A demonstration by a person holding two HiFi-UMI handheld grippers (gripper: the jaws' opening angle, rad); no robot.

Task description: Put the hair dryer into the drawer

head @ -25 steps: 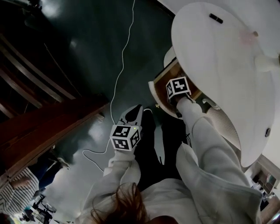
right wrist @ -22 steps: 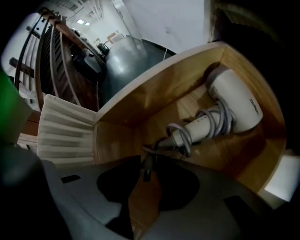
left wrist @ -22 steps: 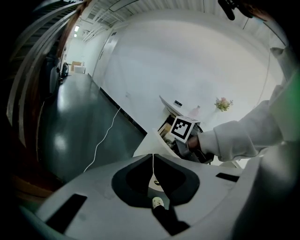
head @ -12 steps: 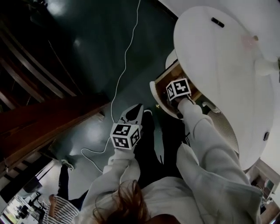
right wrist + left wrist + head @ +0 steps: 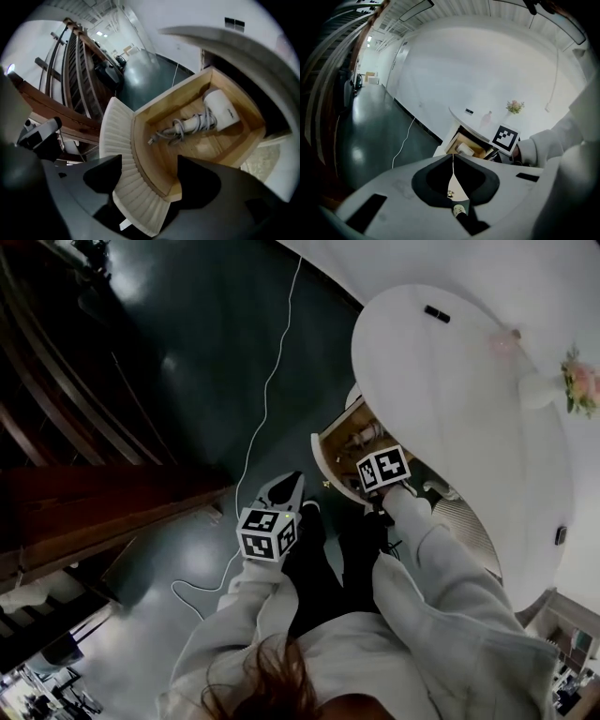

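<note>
Fingers of my right gripper (image 5: 149, 164) have just been opening and hang released, empty, over the drawer (image 5: 137, 136) where the hair dryer (image 5: 220, 110) lies, my left gripper (image 5: 453, 155) clenched on nothing, so I judge the placing done and a push on the drawer front next.

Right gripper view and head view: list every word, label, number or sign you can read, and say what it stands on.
No text here can be read.
Hair dryer: a small dark print on its body, too blurred to read.
Marker cubes: black-and-white square patterns only, no words or numbers.
Nothing else shows any print.
</note>
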